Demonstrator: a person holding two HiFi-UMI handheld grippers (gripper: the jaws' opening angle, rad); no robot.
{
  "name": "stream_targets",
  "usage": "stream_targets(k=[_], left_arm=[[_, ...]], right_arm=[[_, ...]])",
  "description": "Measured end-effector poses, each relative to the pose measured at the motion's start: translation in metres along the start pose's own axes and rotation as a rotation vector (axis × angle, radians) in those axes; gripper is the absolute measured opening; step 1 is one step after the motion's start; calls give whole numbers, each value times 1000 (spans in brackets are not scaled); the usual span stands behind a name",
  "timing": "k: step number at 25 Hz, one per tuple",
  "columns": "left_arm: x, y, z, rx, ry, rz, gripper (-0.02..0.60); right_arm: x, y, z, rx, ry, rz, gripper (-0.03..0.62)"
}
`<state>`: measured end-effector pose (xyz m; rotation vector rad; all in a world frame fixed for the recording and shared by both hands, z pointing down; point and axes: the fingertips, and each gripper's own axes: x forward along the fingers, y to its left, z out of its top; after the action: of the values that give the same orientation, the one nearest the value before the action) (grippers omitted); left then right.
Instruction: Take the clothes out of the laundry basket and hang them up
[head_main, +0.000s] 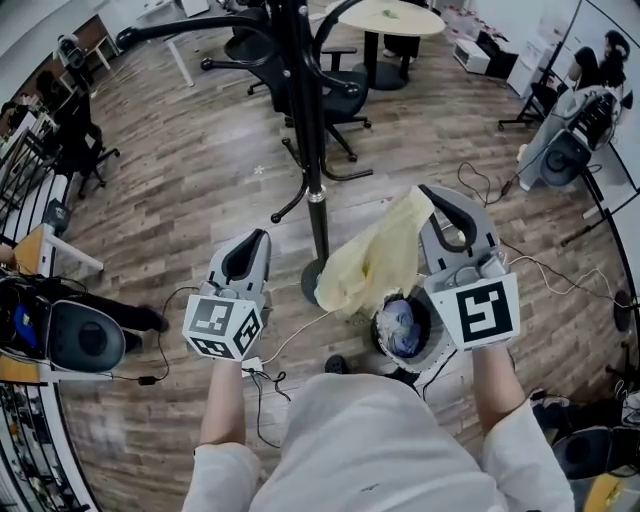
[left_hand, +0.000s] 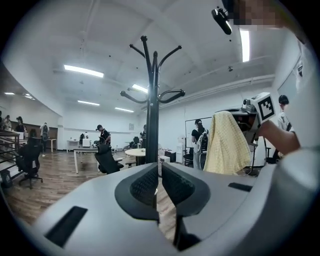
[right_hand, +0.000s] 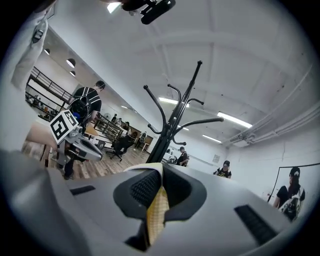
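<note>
**Desk:** What have you got in the right gripper (right_hand: 161, 175)?

**Me:** Its jaws are clenched on the yellow cloth (head_main: 375, 262). In the right gripper view I see a fold of it pinched between the pads and trailing down toward the bottom of the frame. From the head view the cloth hangs from the jaw tips right of centre and drapes down and to the left.

**Desk:** And the left gripper (left_hand: 159, 172)?

**Me:** Closed too, but on nothing. In its own view the pads sit together, and all I see past them is the pole of the coat stand (left_hand: 151, 115).

**Desk:** Where is the stand relative to the cloth?

**Me:** In the head view the pole runs down the middle of the frame, between my two grippers. The cloth's lower edge hangs just right of the stand's base; I can't tell whether they touch.

**Desk:** The laundry basket (head_main: 432, 358)?

**Me:** Low and right of centre in the head view, on the wood floor (head_main: 180, 180), under the right gripper. A blue and white bundle (head_main: 398, 325) lies inside it.
</note>
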<state>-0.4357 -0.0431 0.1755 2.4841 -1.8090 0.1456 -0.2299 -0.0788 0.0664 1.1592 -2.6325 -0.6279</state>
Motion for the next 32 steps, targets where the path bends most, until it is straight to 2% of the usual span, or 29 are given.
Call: stream_targets(k=[5,7,11,13,18,23,27,32], left_arm=[[14,-43,12,4,-37,-205,46],[20,-67,20,20,-54,-289,134],[34,-123,40,92,-102,-441,175],[41,-142,42,137,-115,-479,196],[43,-138,58,204,-129,-499,187],[41,-125,74,273,-154,-487,43],[41,-114,102,306,-192,-452,28],[36,-88,151,310,-247,-356,25]], right_arm=[[12,13,31,-45,-11,-8,17],[12,14,39,-59,-15,-18,17],[7,-1,49,-87,-12,-42,17],[3,-5,53,-115,-18,-53,17],[9,-2,80,-155,-34,-78,17],[11,-8,99,-138,-82,-87,18],[11,-20,119,-151,-118,-102,18],[11,-42,148,-188,-155,-132,18]])
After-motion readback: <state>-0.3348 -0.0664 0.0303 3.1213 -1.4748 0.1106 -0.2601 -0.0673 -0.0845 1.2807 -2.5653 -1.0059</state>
